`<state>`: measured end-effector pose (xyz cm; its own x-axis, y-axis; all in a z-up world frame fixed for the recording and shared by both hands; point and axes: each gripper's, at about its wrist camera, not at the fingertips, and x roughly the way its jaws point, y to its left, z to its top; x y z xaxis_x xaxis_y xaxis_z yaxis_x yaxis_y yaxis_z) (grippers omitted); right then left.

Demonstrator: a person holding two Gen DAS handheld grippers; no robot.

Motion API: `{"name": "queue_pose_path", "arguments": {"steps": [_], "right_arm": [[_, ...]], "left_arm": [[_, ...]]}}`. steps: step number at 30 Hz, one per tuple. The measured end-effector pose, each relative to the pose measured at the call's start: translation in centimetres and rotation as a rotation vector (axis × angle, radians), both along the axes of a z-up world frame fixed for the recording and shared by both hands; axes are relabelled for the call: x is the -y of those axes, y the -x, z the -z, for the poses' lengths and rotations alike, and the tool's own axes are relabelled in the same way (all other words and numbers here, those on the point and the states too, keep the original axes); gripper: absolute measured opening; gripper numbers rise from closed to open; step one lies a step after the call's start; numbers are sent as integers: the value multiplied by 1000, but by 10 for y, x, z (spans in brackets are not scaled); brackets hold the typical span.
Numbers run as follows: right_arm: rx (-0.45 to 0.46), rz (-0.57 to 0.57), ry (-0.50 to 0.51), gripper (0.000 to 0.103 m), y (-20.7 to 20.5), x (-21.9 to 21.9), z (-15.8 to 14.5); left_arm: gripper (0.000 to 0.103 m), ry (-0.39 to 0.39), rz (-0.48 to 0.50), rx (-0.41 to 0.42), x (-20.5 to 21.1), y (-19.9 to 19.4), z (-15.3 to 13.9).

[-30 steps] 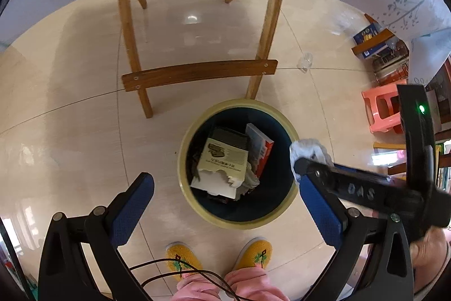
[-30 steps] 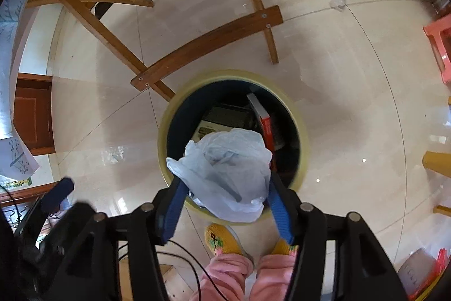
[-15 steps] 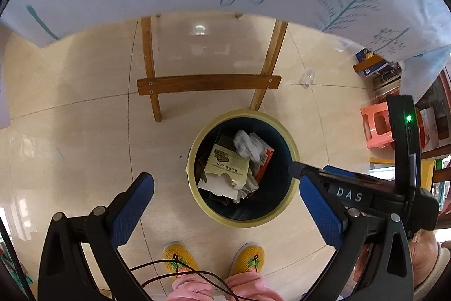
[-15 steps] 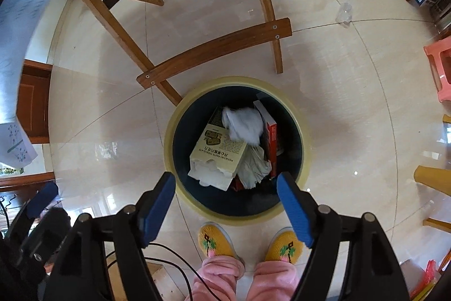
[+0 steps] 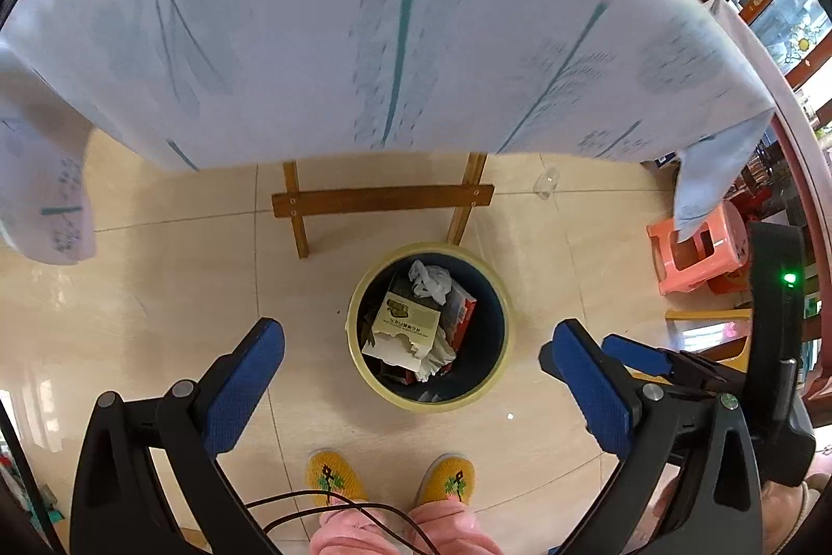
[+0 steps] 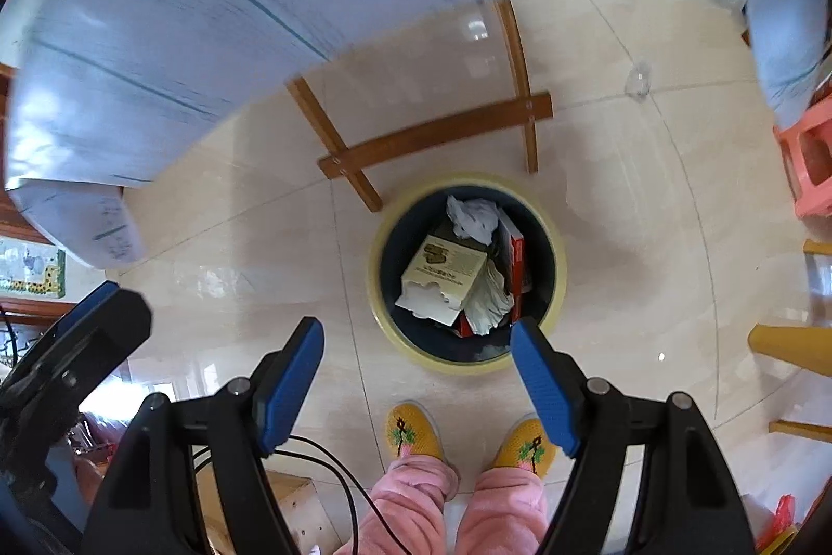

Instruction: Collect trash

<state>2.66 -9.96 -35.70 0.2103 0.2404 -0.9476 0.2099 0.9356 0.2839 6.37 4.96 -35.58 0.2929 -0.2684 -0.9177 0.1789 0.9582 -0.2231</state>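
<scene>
One crumpled white bag (image 6: 470,218) binned.

Glossy beige tile floor (image 5: 156,295), clothed wooden table (image 5: 379,198), pink stool (image 5: 697,250)

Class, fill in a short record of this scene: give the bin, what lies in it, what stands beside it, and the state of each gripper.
bin: round, yellow rim, dark inside, on the tiled floor
contents: torn cream box, crumpled white bag, red box, paper
beside bin: wooden legs under a tablecloth
left gripper: open, empty
right gripper: open, empty
person: yellow slippers near the bin
</scene>
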Motion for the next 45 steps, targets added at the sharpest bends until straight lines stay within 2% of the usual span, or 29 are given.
{"name": "queue_pose_path", "arguments": {"steps": [7,14,24,29,31,38,45], "right_arm": [[62,-30,57,75,10,5,-75],[138,-81,57,75,24,9,-160],[246,-121,55,75,41,15,-263],[293,-157,49,75,43,13,-310],[323,-165,58,75,45,13,-327],[423,-143,99,75,55,8,-379],[510,-146,123,75,58,0,-406]], "left_arm": [[102,-38,-39,19,-1,8,-66],[102,-48,-63,23,-3,23,-138],[102,-102,-85,107,0,57,-247],[102,-111,-112,163,0,65,-291],[102,-140,-115,184,3,66,-307],[102,-117,-159,284,3,75,-362],[102,-122,-206,341,1,80,-389]]}}
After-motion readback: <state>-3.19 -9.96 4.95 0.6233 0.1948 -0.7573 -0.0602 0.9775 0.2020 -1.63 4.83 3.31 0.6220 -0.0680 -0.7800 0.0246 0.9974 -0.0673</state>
